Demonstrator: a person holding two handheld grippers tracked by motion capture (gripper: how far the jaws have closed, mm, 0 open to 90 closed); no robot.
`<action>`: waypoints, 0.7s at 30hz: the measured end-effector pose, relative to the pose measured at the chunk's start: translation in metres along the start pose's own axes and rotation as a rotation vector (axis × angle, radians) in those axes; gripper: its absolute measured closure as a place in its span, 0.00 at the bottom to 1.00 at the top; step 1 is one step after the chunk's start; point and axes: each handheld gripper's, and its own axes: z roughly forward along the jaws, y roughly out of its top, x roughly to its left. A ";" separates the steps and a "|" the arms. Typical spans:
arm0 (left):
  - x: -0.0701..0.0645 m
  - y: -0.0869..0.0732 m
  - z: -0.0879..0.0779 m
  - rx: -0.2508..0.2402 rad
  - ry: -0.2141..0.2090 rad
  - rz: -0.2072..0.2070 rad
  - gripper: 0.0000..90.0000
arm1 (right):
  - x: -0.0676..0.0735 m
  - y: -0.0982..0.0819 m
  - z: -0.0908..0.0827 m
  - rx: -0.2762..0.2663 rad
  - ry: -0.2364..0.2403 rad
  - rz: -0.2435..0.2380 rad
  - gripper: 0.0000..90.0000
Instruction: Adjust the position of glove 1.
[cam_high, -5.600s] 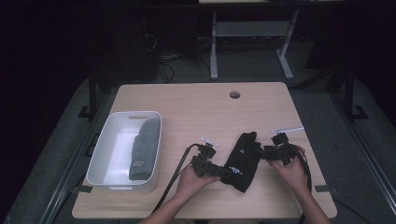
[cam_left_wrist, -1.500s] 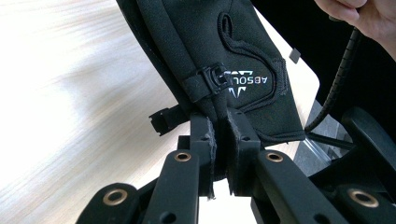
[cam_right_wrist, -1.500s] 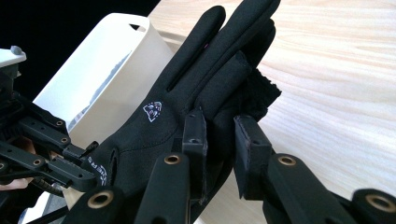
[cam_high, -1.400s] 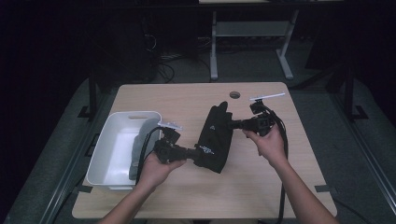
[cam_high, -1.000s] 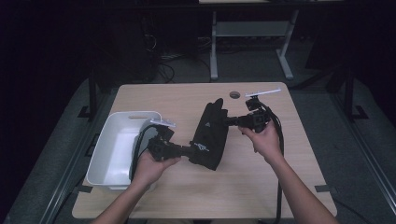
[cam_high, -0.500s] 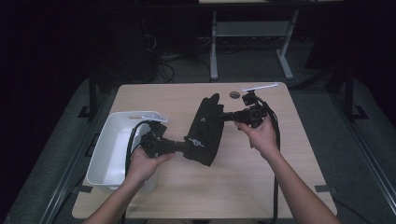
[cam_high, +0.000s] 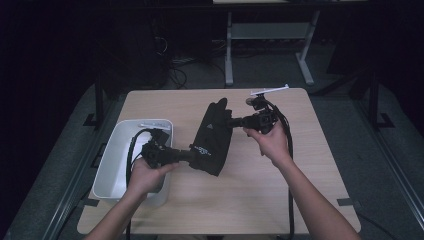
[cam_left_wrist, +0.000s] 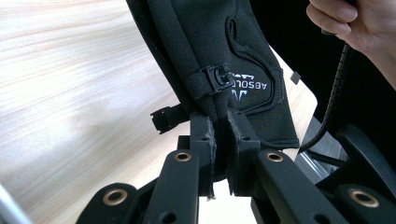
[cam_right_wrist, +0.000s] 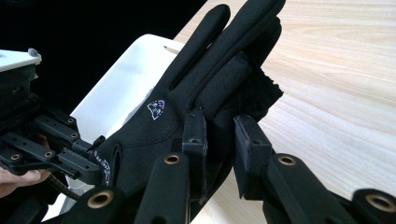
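A black glove (cam_high: 212, 132) hangs in the air over the table (cam_high: 300, 165), stretched between both grippers. It has white lettering near the cuff (cam_left_wrist: 252, 84) and a small clip strap. My left gripper (cam_high: 192, 154) is shut on the cuff end; in the left gripper view its pads (cam_left_wrist: 219, 126) pinch the fabric tight. From the right, my right gripper (cam_high: 231, 121) is shut on the finger end, with the glove (cam_right_wrist: 187, 93) folded between its jaws (cam_right_wrist: 219, 128). The glove's fingers point away and up.
A white bin (cam_high: 112, 165) stands at the table's left, under my left hand; its wall (cam_right_wrist: 126, 79) lies behind the glove. A round hole (cam_high: 248, 101) marks the table's far side. A metal frame (cam_high: 270, 35) stands on the floor beyond.
The glove lay on the table at the front right; now both grippers hold it in the air. Over the last second it has drifted left toward the bin and slightly up.
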 end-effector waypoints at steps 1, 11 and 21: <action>0.000 0.000 -0.001 -0.004 0.001 -0.006 0.92 | 0.001 0.001 0.001 0.001 0.002 -0.006 0.84; 0.006 -0.003 -0.015 -0.019 0.015 -0.008 0.92 | 0.009 0.009 0.012 0.007 0.018 -0.014 0.84; 0.011 -0.006 -0.027 -0.033 0.026 -0.018 0.92 | 0.016 0.016 0.023 0.019 0.026 -0.032 0.84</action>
